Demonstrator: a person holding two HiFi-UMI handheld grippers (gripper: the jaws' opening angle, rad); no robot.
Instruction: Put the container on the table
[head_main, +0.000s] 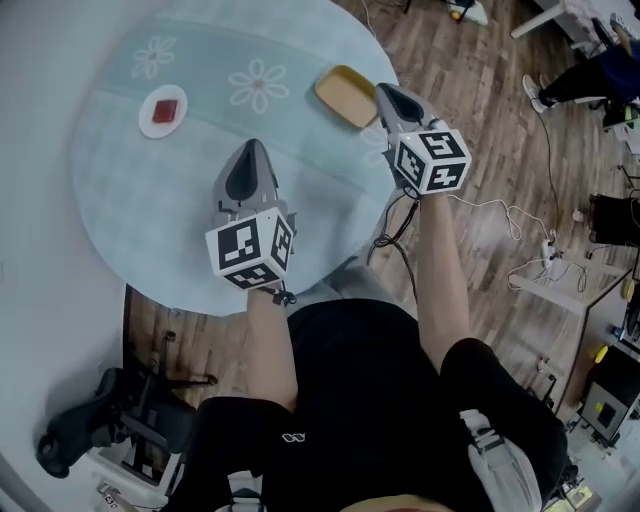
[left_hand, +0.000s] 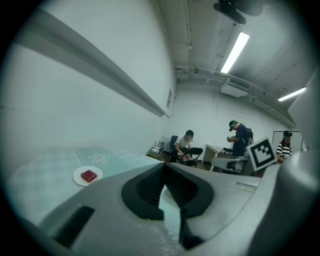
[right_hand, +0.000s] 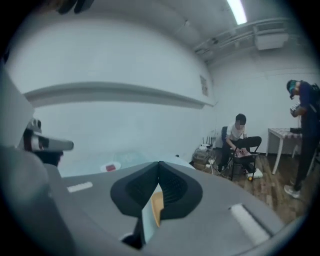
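Fingers (head_main: 250, 172) shut; tan container (head_main: 346, 96) on tbl (head_main: 150, 205)

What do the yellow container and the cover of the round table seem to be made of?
The yellow container: probably plastic, smooth and matte; uniform colour, rounded corners, thin raised rim. The table cover: probably vinyl or coated cloth; printed daisies and checks, lying flat without folds. Neither is certain.

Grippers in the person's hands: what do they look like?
Both the left gripper and right gripper are grey tapering wedges with black pads. Each carries a white cube with black square markers. A dark cable trails from the right one. The person wears black clothes.
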